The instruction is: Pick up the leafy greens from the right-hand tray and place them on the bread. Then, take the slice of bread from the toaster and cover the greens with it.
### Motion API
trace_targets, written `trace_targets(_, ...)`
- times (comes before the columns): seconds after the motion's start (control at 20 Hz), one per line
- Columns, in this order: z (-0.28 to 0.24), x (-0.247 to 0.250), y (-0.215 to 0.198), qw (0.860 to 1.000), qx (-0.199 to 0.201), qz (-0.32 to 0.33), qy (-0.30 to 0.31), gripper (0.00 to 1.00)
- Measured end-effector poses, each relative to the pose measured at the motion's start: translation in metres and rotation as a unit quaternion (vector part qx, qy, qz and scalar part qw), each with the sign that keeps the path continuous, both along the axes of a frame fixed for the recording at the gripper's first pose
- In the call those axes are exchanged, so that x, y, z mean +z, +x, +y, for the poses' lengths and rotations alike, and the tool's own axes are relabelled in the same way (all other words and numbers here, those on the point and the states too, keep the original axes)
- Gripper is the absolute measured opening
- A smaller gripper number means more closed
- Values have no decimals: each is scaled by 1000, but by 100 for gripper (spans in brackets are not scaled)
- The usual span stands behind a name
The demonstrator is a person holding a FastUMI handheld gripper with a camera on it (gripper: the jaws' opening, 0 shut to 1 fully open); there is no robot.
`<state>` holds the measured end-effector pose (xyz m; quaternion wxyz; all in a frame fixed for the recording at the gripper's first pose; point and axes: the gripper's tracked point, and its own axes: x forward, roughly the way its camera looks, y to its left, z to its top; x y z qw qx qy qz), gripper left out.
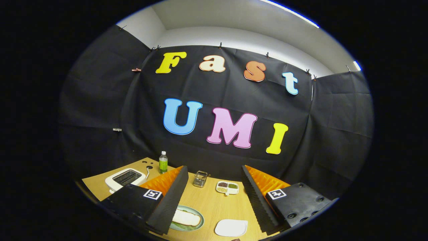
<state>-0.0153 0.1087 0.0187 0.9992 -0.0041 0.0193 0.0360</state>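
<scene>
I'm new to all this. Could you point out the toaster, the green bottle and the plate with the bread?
toaster [125, 178], gripper view, on its dark top slot.
green bottle [163, 164], gripper view, on its green body.
plate [197, 226], gripper view, on its rim beside the bread.

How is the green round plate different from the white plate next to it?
The green plate is round and holds a pale slice of bread, partly behind one finger of the open tool. The white plate has squarish, rounded corners and holds nothing visible. Both lie flat on the wooden table, between the fingers.
</scene>
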Motion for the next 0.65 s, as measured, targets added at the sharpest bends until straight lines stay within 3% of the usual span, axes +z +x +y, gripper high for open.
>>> trace_targets(0.2,16,-11,-4,999,30,14,-7,98)
trace_targets(0.65,18,-9,-9,999,38,11,-4,98)
